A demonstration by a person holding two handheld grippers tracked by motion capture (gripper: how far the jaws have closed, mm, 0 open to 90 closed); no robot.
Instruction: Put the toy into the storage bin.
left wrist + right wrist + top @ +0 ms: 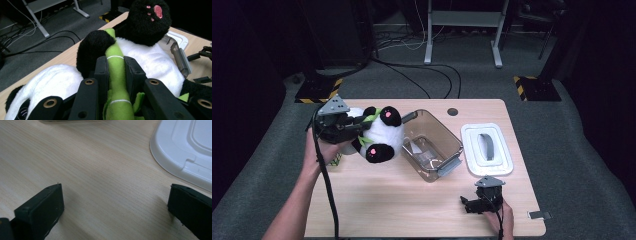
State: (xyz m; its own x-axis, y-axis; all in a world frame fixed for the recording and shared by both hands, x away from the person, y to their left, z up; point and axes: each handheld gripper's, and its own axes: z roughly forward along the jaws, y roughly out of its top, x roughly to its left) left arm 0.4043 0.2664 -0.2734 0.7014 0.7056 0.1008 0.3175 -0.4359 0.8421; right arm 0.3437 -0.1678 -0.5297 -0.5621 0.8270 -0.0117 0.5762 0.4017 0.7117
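A black-and-white plush panda (pixel 379 134) with pink paw pads hangs above the left part of the wooden table (pixel 377 200). My left gripper (pixel 358 129) is shut on the green bamboo stalk (pixel 116 67) sewn to the panda's belly (pixel 150 60). Just right of the toy stands a clear plastic bin (pixel 432 145), lidless, with grey latches. Its white lid (pixel 487 149) with a grey handle lies flat further right. My right gripper (pixel 471 204) rests low on the table near the front right, jaws wide open over bare wood (pixel 112 195), with the lid's edge (pixel 175 167) just ahead.
A small yellow-green object (pixel 335 160) lies partly hidden under the left hand. The table has a cable hole (pixel 453 111) at its back edge. Beyond the table are floor cables, a desk frame (pixel 462 30) and hazard-striped bases (pixel 319 92).
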